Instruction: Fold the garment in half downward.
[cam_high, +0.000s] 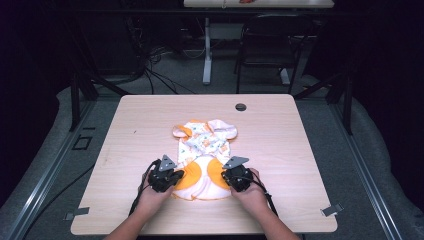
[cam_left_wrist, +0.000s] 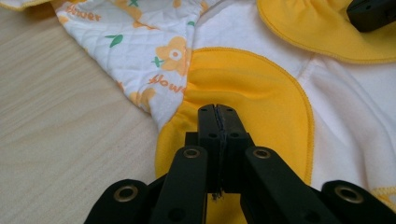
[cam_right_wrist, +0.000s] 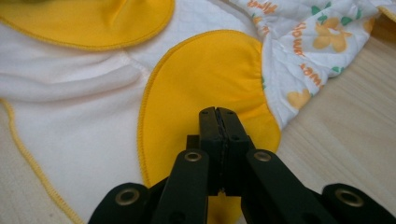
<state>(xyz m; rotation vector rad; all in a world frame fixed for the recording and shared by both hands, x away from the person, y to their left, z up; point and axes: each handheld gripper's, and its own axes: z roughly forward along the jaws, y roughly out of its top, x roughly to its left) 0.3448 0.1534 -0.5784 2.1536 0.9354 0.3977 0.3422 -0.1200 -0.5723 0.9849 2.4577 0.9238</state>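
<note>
A small baby garment, white with orange flower print and two yellow oval patches at its near end, lies flat in the middle of the wooden table. My left gripper rests on the garment's left yellow patch. Its jaws are pressed together, with the tips down in the yellow cloth. My right gripper sits the same way on the right yellow patch, its jaws closed and pinching that fabric. The left gripper's tip and the right gripper's tip hide the pinched folds beneath them.
A round cable hole is in the table near its far edge. Bare wood surrounds the garment on all sides. A dark chair and a table leg stand on the floor beyond. The other gripper's black jaw shows at the upper right.
</note>
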